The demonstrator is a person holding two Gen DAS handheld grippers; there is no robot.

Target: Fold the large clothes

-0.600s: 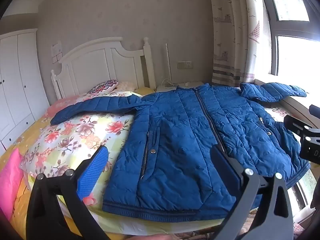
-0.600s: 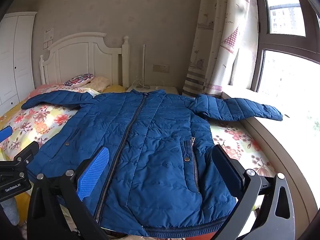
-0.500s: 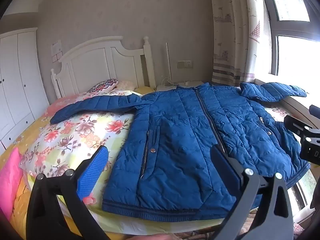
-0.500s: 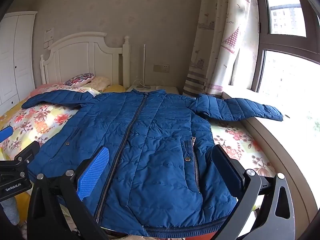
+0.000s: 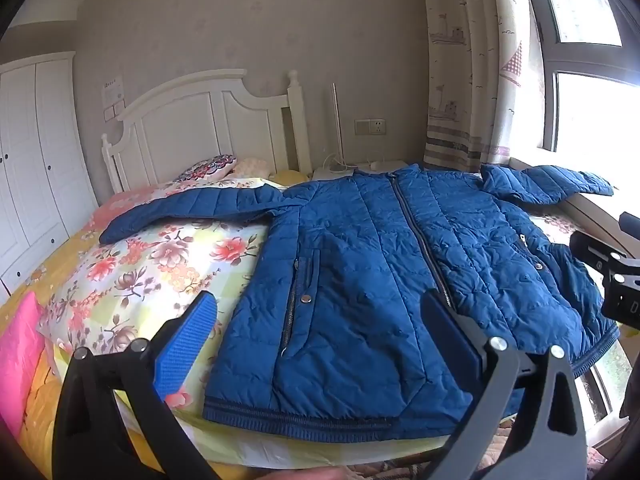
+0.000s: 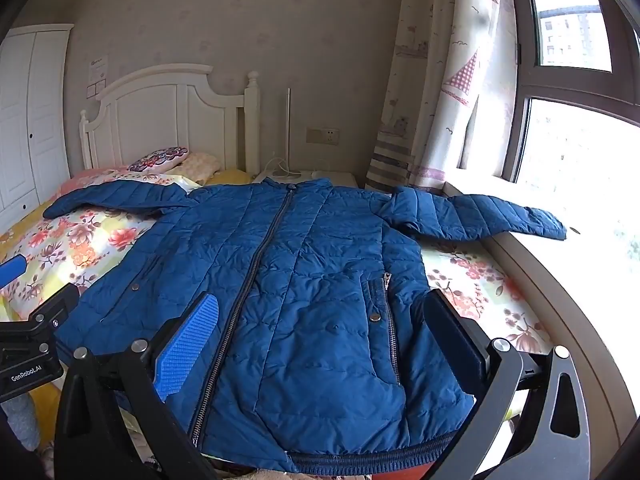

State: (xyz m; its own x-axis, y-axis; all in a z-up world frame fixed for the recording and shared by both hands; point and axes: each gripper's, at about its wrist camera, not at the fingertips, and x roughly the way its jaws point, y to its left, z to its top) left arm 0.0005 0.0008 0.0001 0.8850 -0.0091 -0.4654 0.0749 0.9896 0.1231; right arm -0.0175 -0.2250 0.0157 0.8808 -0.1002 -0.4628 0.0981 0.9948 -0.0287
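Blue quilted jacket [image 5: 380, 280] is laid out flat and zipped up on the bed's floral quilt [image 5: 140, 264], both sleeves stretched out sideways, one toward the white headboard [image 5: 200, 120] side and one over by the window [image 5: 592, 92]. The left tool [image 5: 316, 332] hangs over the hem end with its fingers spread wide, nothing between them. The right tool [image 5: 612, 276] pokes in at the right edge, just beside the jacket's side.

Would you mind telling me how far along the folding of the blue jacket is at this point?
Done: the blue jacket lies spread flat on the bed, zipped, both sleeves out sideways. In hand: nothing; the left hand-held gripper and right hand-held gripper are both open near the hem, gripping no fabric. Left: all folding, with no fold visible so far.
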